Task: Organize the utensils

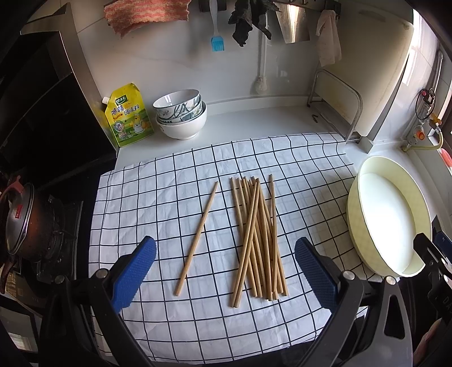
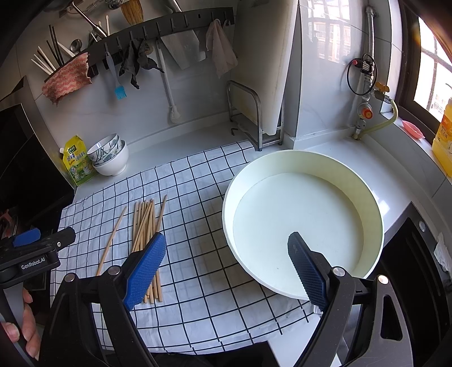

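Your left gripper (image 1: 224, 266) hangs over the near part of the checked cloth (image 1: 183, 319) with its jaws spread wide and nothing between them. Framed between its blue pads (image 1: 132, 271) lies the bundle of chopsticks (image 1: 258, 240), a loose crossed heap on the cloth with the tips pointing away from you. One single chopstick (image 1: 197, 238) lies apart from the heap, to its left, slanted on the cloth.

Your right gripper (image 2: 227, 271) also has its jaws wide apart and holds nothing. Its left pad stands in front of the near ends of the heap, and its right pad stands in front of the round cream tray (image 2: 303, 161). The tray sits on the table to the right of the cloth, its near left edge lapping over the cloth.

Farther back on the table, at the left, stacked bowls (image 1: 180, 115) stand just beside a yellow seasoning pouch (image 1: 128, 115). A metal rack (image 1: 336, 107) holds a white cutting board (image 1: 375, 70) at the back right. On the wall, a striped rag (image 1: 144, 14) and a blue silicone brush (image 1: 217, 42) hang from a rail. A pot (image 1: 19, 223) sits on the stove at the far left.
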The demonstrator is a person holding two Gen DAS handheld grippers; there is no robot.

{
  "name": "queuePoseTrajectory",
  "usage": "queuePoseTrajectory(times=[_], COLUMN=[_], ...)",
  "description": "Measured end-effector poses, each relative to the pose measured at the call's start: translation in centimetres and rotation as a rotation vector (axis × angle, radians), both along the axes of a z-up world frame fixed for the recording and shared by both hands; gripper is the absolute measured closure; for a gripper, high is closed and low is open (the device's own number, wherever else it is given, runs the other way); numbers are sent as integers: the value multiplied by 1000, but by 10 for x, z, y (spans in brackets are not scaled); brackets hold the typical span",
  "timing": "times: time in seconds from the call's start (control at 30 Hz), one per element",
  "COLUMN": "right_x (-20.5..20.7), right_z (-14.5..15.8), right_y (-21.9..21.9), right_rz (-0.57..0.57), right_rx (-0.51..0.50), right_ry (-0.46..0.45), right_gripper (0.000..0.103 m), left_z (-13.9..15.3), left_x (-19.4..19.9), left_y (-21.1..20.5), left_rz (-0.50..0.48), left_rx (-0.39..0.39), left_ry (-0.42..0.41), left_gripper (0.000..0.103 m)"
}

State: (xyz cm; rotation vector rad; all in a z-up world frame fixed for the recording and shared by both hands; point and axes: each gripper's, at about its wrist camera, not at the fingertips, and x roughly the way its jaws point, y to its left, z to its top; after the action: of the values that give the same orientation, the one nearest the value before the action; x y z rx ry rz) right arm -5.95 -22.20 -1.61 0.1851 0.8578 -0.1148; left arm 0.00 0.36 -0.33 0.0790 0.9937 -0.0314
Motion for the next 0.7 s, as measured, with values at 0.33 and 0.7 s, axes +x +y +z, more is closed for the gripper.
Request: queuePoseTrajectory(times=[0.33,0.7], right_x=[5,5], right_z=[1,0], right_y=[1,5], right_rz=[5,15], right_rx=[-2,-10], right_ry=[1,-6], right_gripper=[19,19], left_z=[1,1], left_x=[1,2], left_y=[2,3], left_rz=[6,13], left_rx=[3,0], left_ry=[-1,-3], left_gripper=[6,6])
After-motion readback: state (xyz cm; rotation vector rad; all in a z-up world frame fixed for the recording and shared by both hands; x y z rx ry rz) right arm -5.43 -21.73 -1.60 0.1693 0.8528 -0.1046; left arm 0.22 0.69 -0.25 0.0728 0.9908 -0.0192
